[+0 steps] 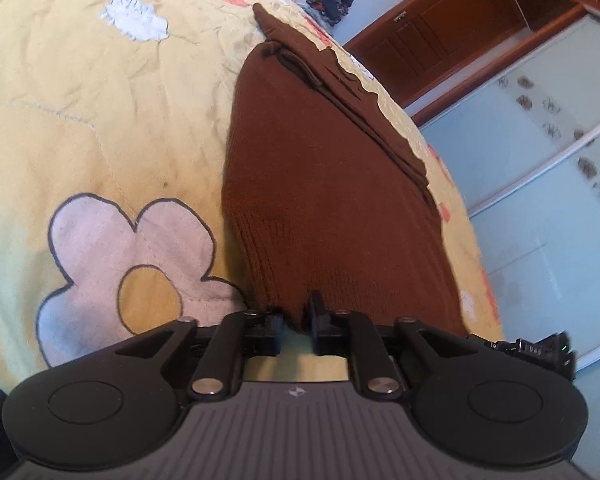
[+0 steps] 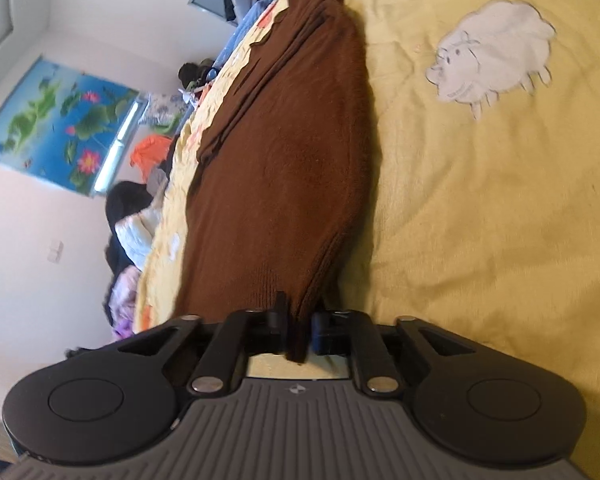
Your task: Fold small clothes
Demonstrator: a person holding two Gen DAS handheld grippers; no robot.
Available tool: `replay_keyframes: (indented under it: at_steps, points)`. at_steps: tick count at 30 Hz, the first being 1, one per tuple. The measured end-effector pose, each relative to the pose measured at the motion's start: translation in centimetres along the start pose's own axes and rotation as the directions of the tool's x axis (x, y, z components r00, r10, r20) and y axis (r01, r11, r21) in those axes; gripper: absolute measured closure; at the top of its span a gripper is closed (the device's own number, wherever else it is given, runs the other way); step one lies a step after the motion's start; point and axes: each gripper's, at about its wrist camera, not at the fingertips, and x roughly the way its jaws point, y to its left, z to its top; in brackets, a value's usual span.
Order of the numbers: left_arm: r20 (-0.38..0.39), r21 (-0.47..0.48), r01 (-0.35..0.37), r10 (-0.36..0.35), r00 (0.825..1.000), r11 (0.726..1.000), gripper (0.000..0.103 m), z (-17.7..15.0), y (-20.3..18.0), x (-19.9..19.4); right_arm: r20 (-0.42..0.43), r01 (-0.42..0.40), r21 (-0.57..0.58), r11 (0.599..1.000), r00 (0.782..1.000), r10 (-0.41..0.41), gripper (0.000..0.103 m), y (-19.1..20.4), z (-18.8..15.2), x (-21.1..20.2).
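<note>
On the yellow quilt (image 1: 100, 120), each gripper (image 1: 296, 320) (image 2: 298, 324) pinches a near edge of the brown knit garment (image 1: 320, 200) stretching ahead.

A bed (image 1: 100, 128) covered by a wrinkled yellow quilt (image 2: 480, 220) carries the load. The quilt bears a stitched white flower (image 1: 132, 256), a small white cloud (image 1: 136, 20) and a white sheep (image 2: 492, 52). A brown knit sweater (image 1: 324, 184) lies stretched along it, near the scalloped edge.
</note>
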Motion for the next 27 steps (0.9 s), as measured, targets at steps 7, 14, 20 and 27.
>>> replay_keyframes:
  at_steps: [7, 14, 20, 27]
  points:
    - [0.011, 0.026, -0.009, 0.009, 1.000, 1.000, 0.060, 0.8, -1.6, 1.3, 0.006, 0.034, -0.091, 0.995, 0.999, -0.033, 0.032, 2.4, 1.0, 1.1]
    - [-0.028, 0.166, -0.071, 0.077, 0.997, 0.984, 0.098, 1.2, -3.5, 1.6, -0.101, 0.036, -0.155, 0.987, 0.994, -0.052, 0.089, 2.6, 0.4, 2.4]
    - [0.078, 0.222, 0.001, -0.019, 0.997, 0.975, 0.098, 6.3, -6.1, 1.1, 0.004, -0.112, -0.181, 0.977, 0.993, 0.115, 0.089, 5.1, 4.9, 0.4]
    - [0.230, 0.295, 0.028, -0.099, 0.968, 0.955, 0.098, 18.2, -9.4, 7.1, 0.161, -0.164, -0.200, 0.966, 0.967, 0.198, 0.089, 6.6, 19.0, 3.3]
